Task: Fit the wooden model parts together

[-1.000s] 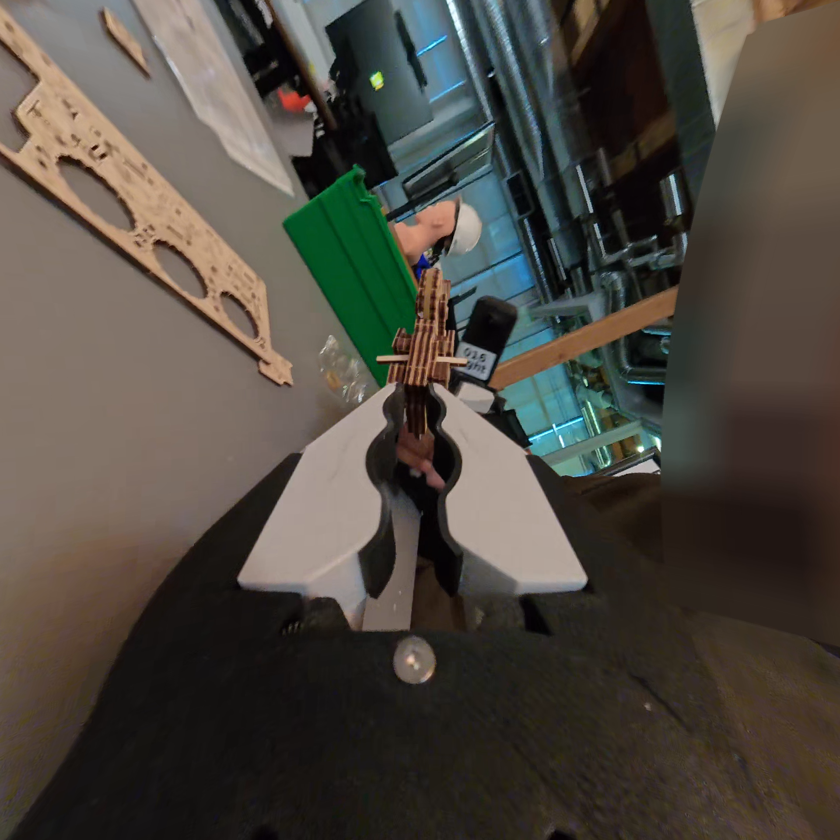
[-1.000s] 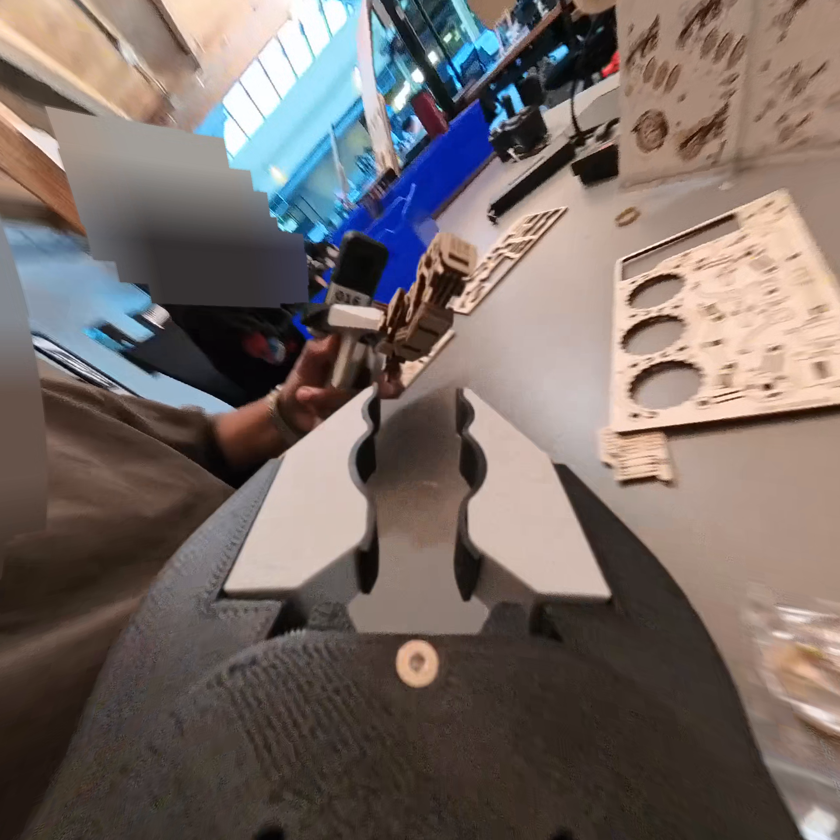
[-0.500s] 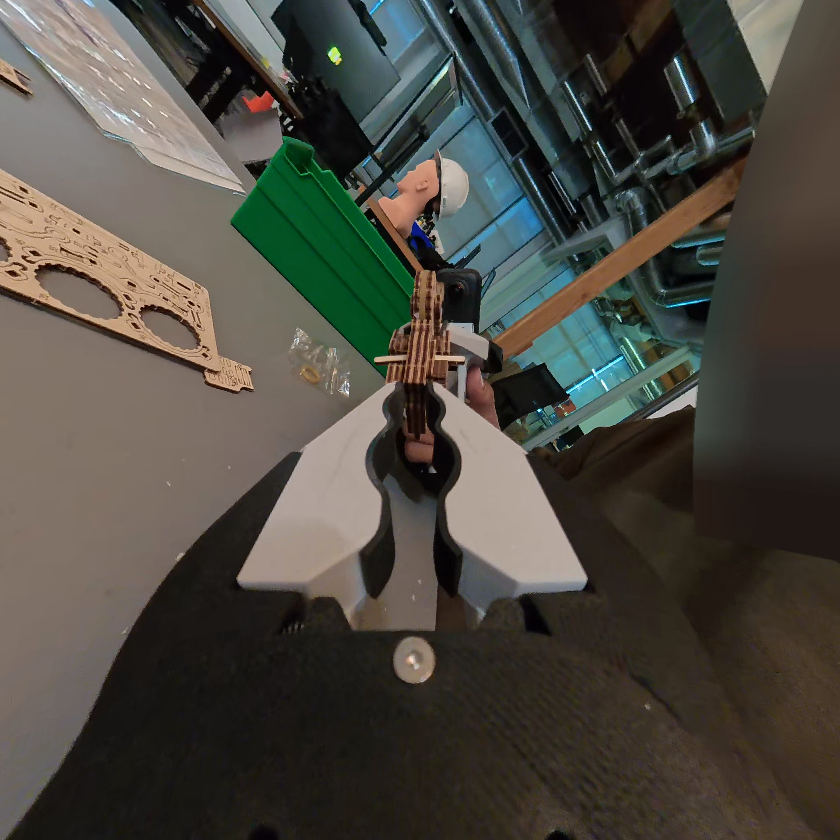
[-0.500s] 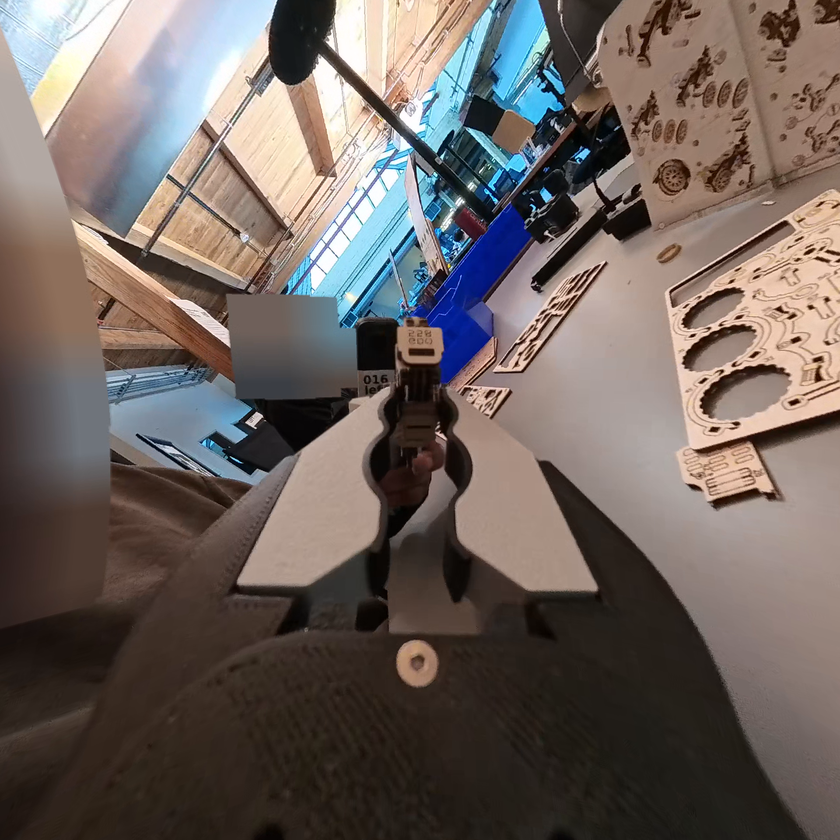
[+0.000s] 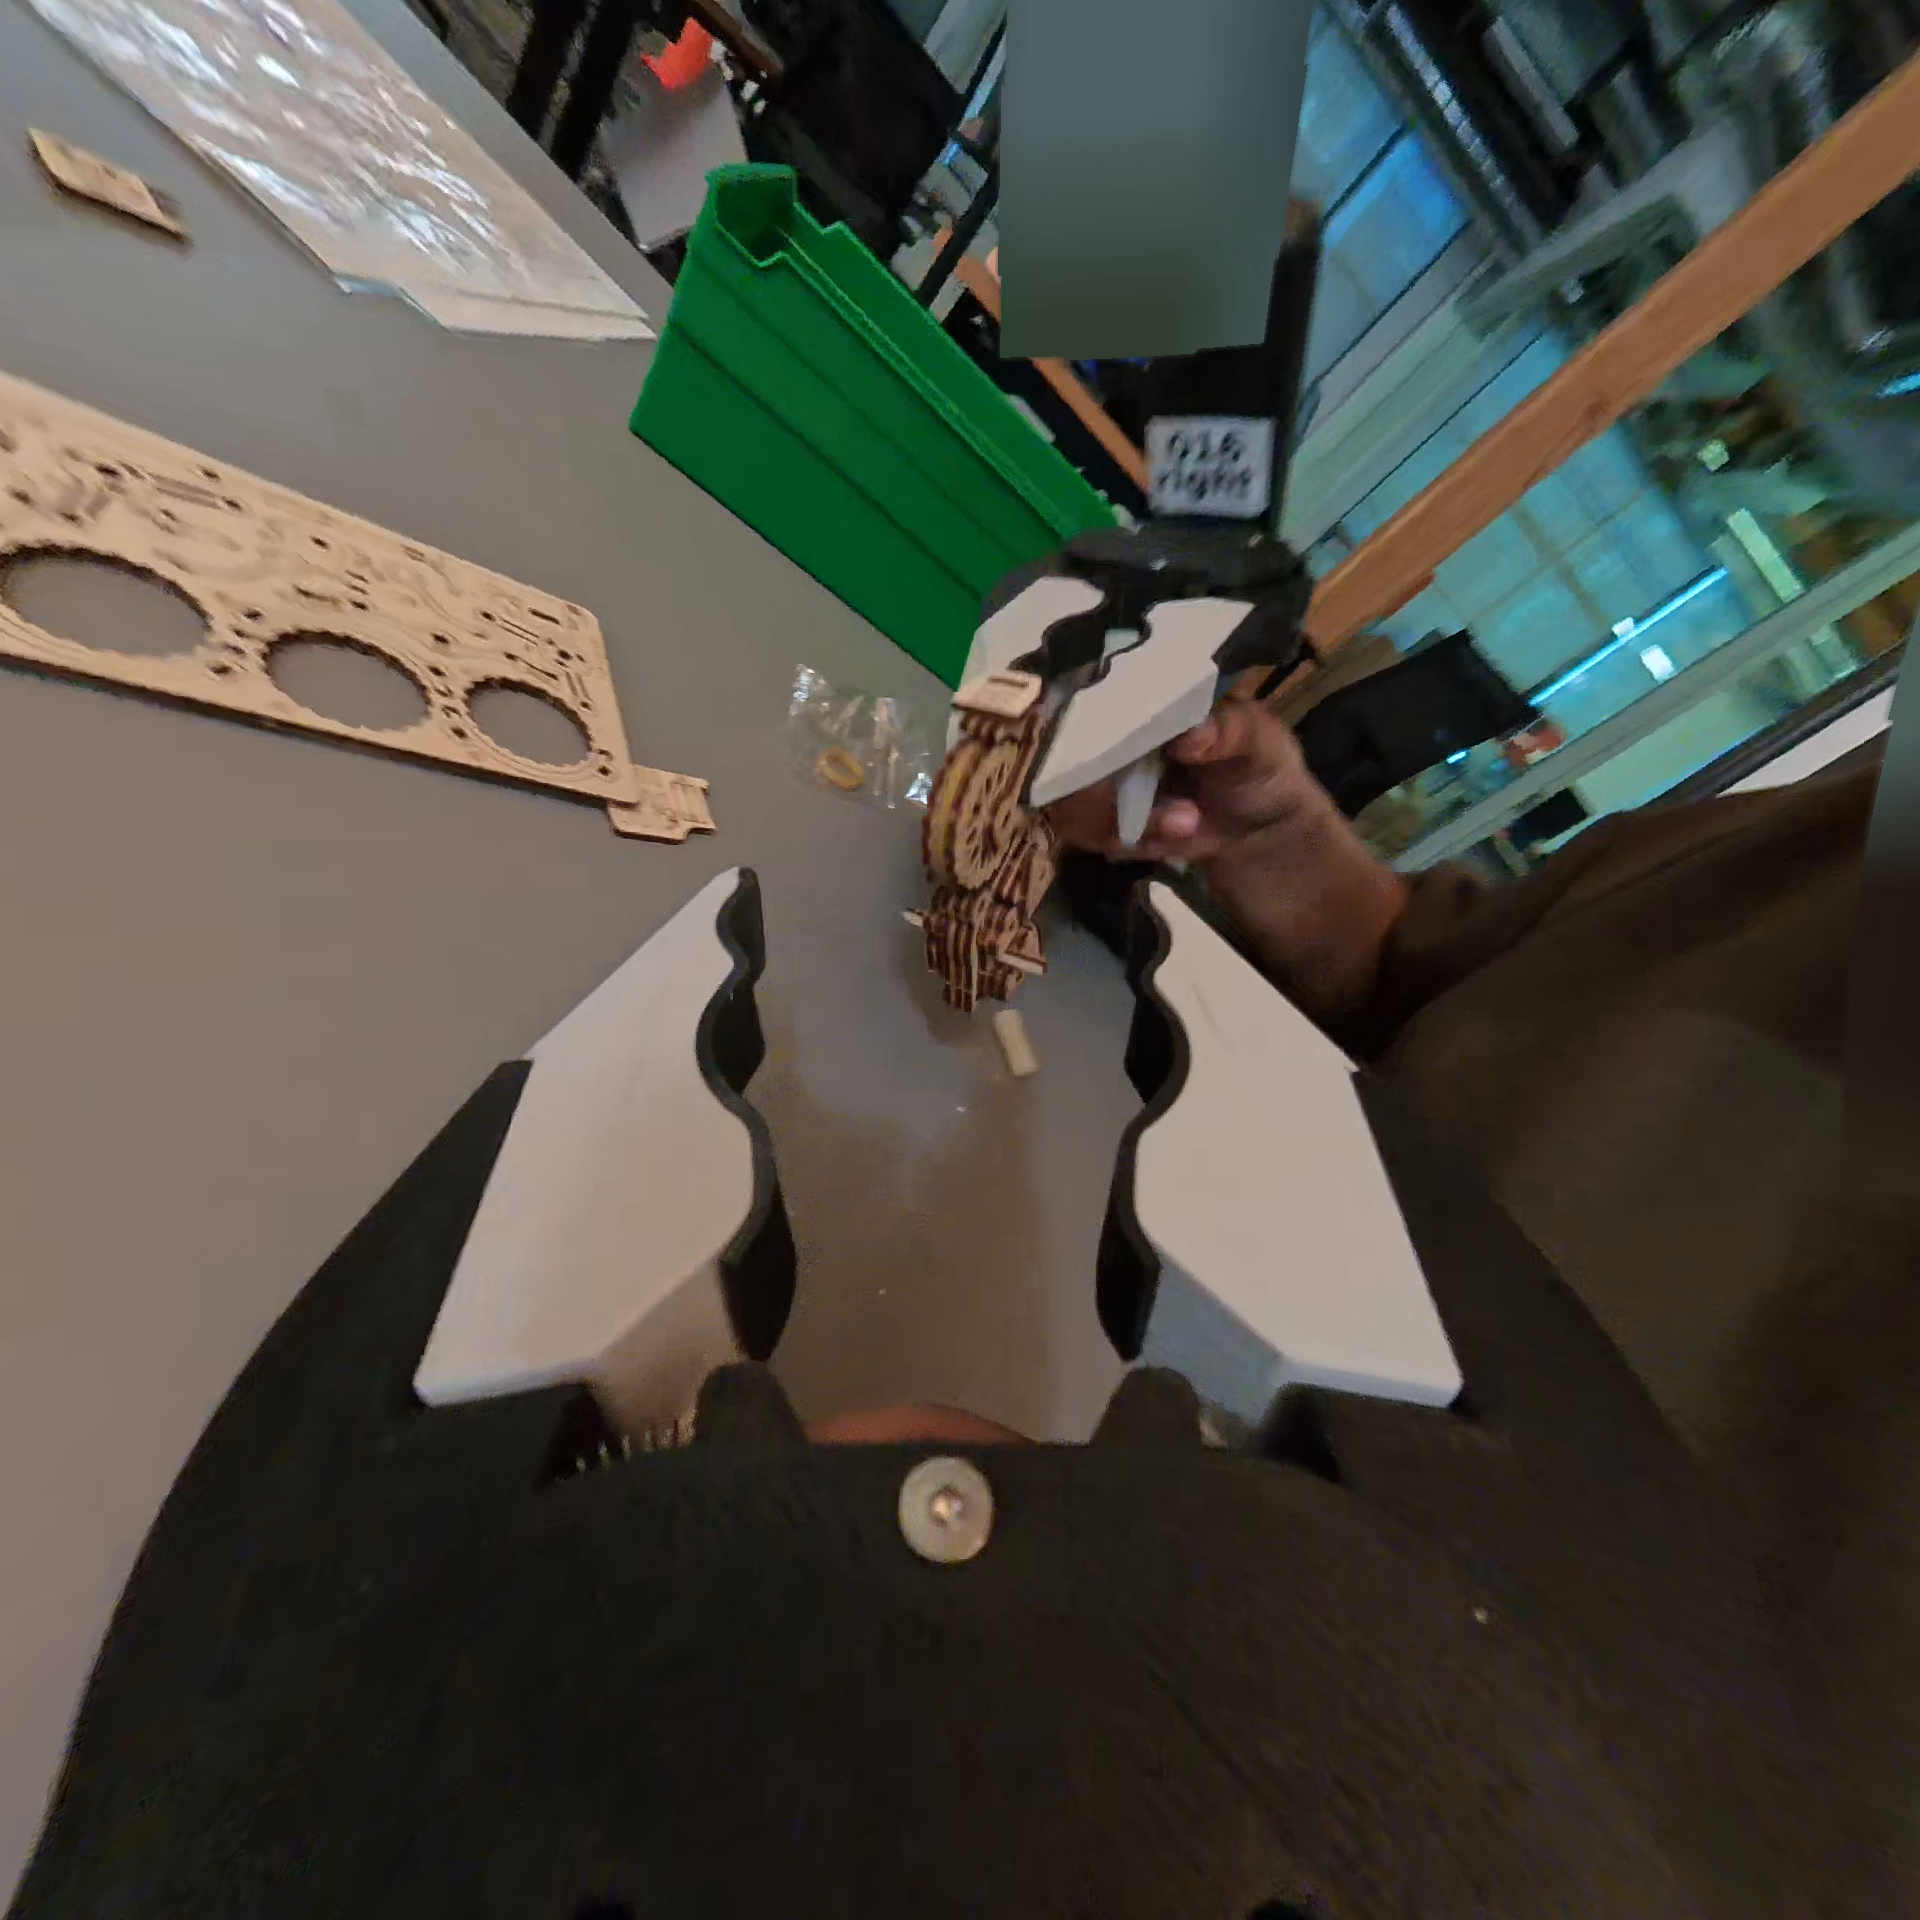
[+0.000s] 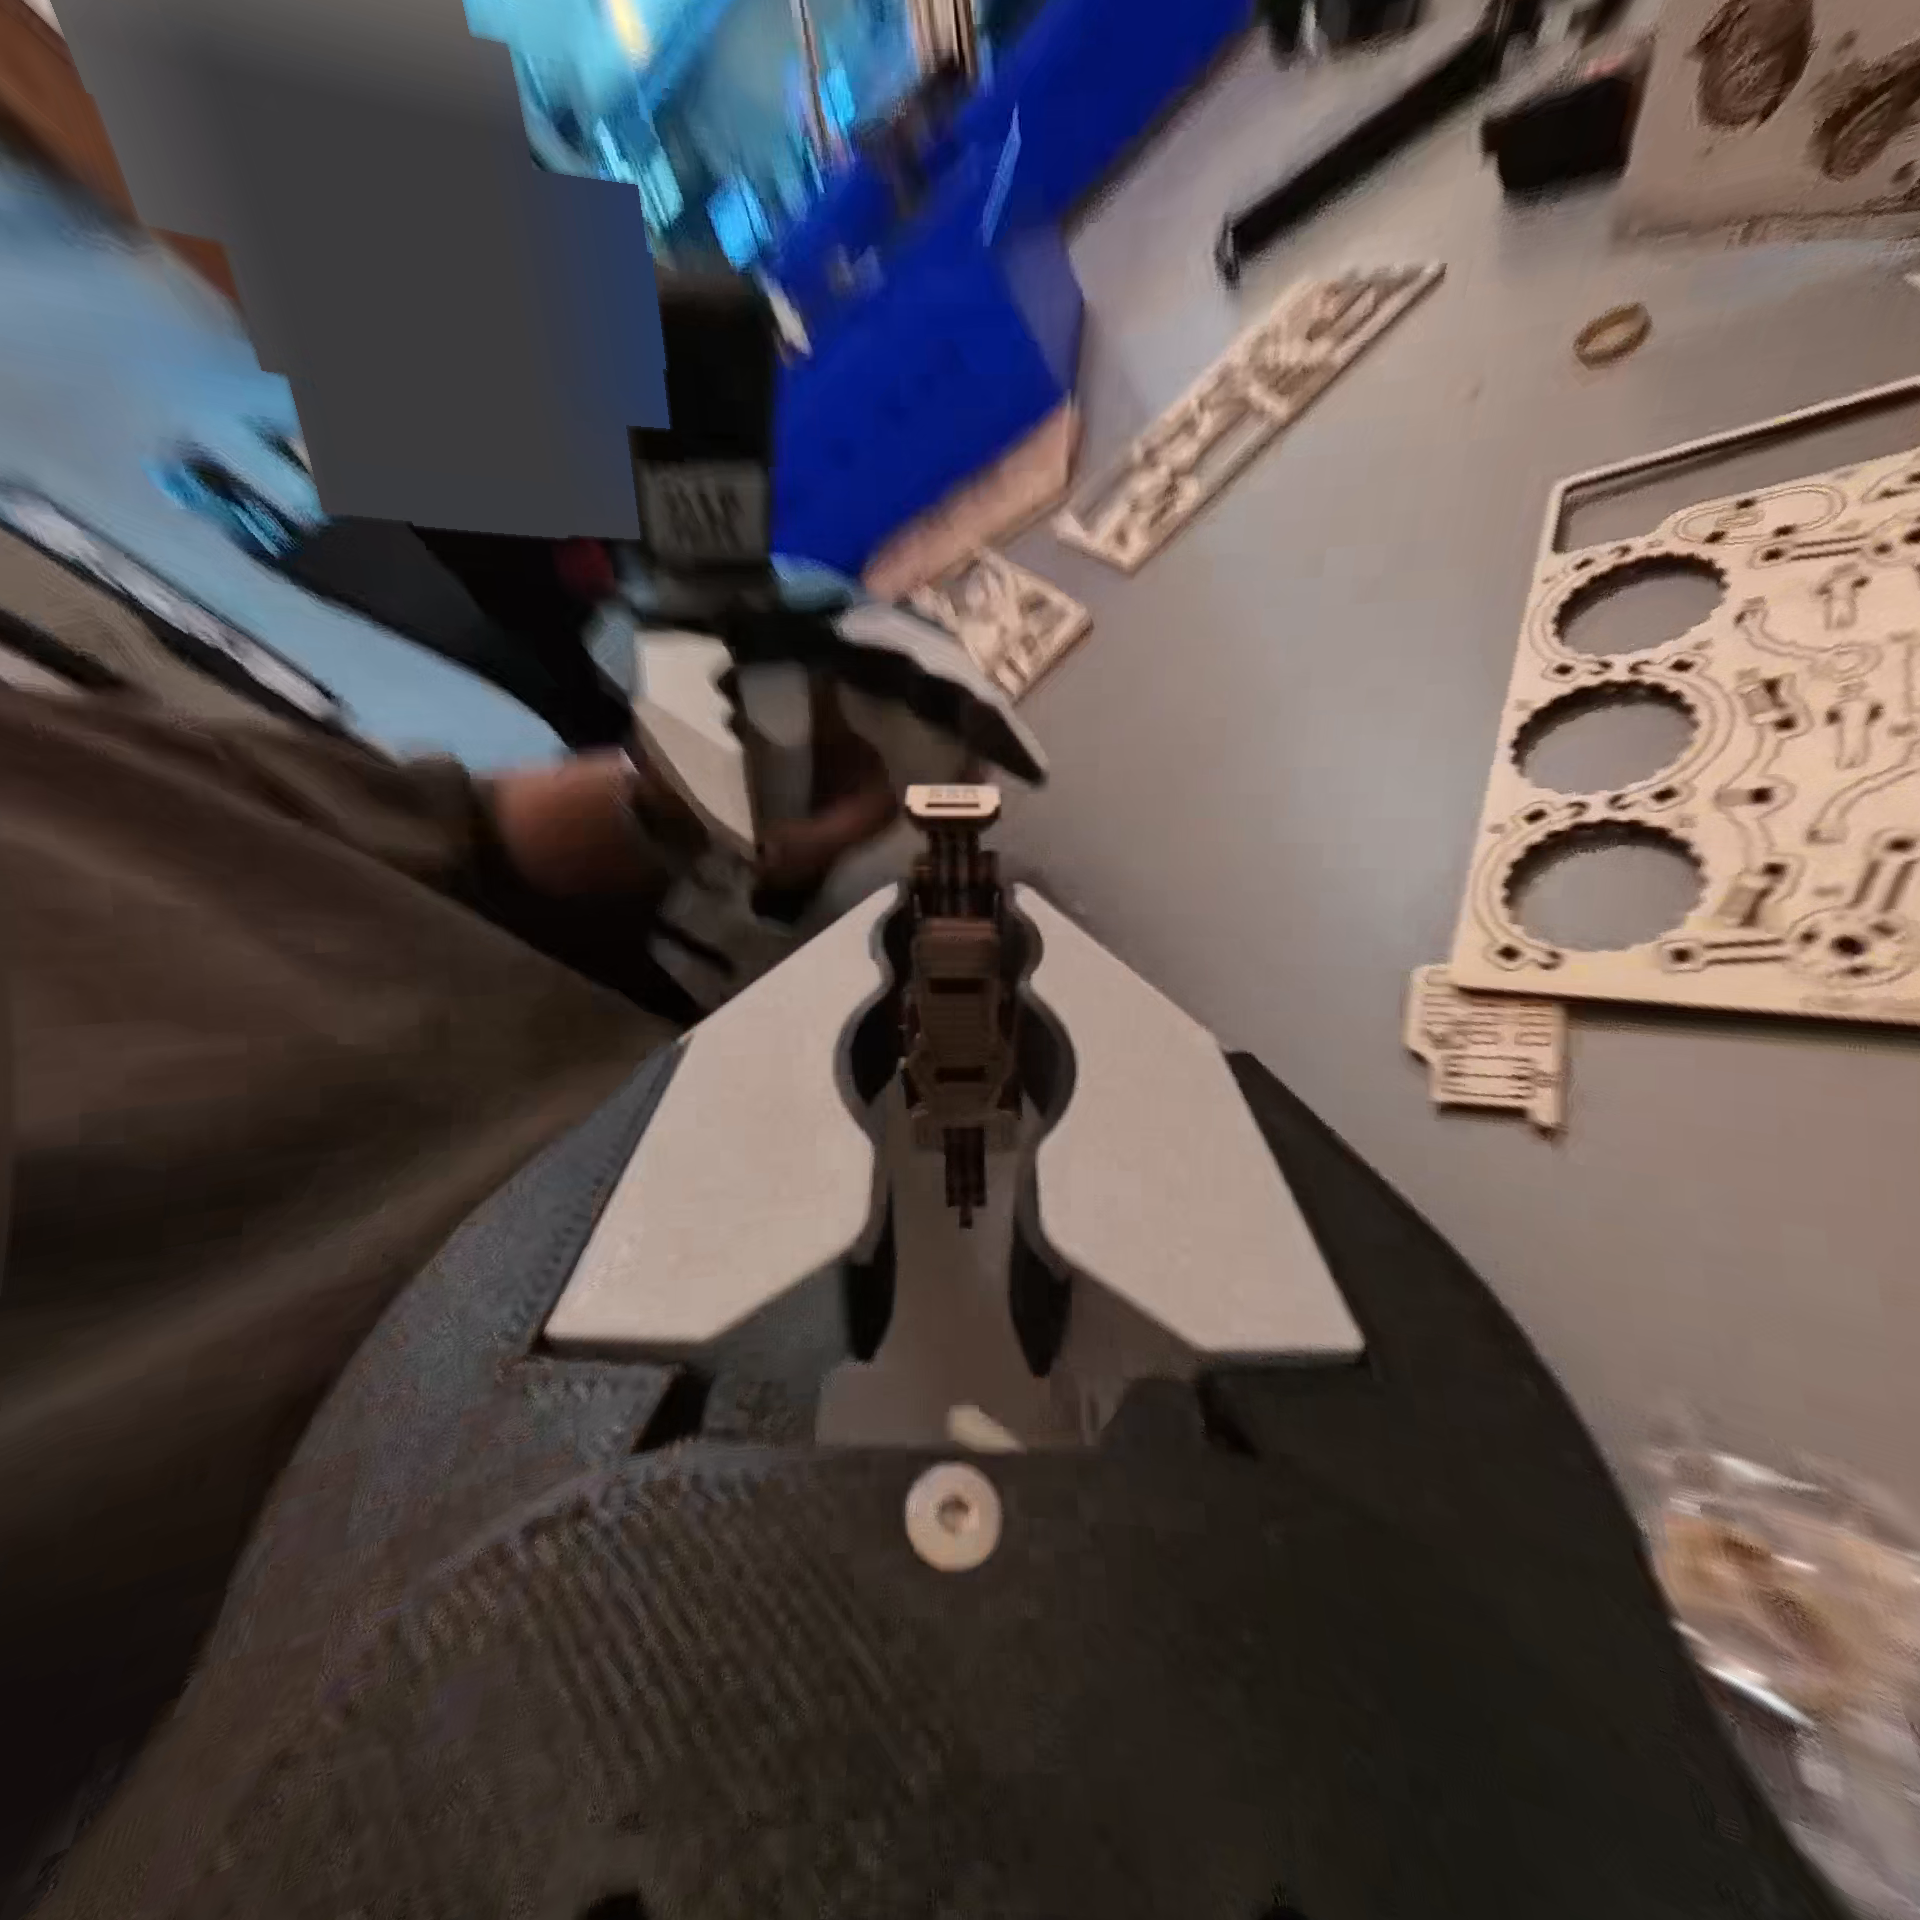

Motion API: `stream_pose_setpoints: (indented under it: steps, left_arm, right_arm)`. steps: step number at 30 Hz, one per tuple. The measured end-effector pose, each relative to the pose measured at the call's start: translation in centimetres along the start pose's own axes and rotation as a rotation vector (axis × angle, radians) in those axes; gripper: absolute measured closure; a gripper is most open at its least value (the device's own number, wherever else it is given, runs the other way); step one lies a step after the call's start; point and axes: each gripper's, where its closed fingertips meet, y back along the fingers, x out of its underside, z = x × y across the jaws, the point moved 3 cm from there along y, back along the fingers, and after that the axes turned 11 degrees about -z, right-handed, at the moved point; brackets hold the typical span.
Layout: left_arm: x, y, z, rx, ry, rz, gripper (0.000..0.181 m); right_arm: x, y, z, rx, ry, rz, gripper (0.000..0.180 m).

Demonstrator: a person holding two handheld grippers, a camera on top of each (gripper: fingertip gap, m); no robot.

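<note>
In the left wrist view, the left gripper (image 5: 940, 1049) fills the lower half of the frame, its jaws spread wide with nothing between them. Just beyond them, at the centre of the frame, the wooden model (image 5: 982, 857) is seen hanging above the grey table (image 5: 260, 987), pinched at its top by the right gripper (image 5: 1049, 717). A small pale peg (image 5: 1016, 1041) lies on the table below the model. A hand (image 5: 1226, 790) is seen behind the right gripper. A clear bag (image 5: 857, 722) lies farther back, a cut-out wooden sheet (image 5: 312, 634) at the left, and a green bin (image 5: 842, 436) at upper centre.

In the right wrist view, the right gripper's jaws are pressed onto the model at the centre of the frame. The rest of that view is blurred.
</note>
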Motion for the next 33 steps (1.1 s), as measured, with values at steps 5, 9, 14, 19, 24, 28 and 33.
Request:
stream_pose_setpoints:
  steps: [5, 9, 14, 19, 24, 28, 33]
  left_arm:
    - [0.1, 0.7, 0.1, -0.069, -0.170, 0.049, 0.117]
    - [1.1, 1.4, 1.1, -0.120, -0.216, 0.163, 0.124]
    - [2.1, 2.7, 2.4, -0.124, -0.189, 0.250, 0.125]
    - [3.5, 3.5, 2.7, -0.108, -0.156, 0.325, 0.124]
    - [4.9, 3.4, 2.4, -0.094, -0.163, 0.372, 0.125]
    - [5.4, 3.1, 1.9, -0.087, -0.181, 0.386, 0.125]
    - [5.8, 2.9, 2.0, -0.094, -0.183, 0.391, 0.126]
  right_arm:
    - [0.3, -1.2, -0.4, 0.183, 0.503, 0.489, 0.166]
    - [1.3, -2.6, -0.2, 0.200, 0.682, 0.862, 0.166]
    - [3.8, -4.0, -0.9, 0.133, 0.767, 1.216, 0.166]
    - [5.2, -5.0, -0.9, 0.086, 0.751, 1.353, 0.166]
    - [5.9, -5.6, -1.0, 0.074, 0.745, 1.387, 0.166]
    - [6.2, -5.8, -1.1, 0.075, 0.748, 1.389, 0.166]
    - [6.4, -5.8, -1.0, 0.059, 0.733, 1.380, 0.159]
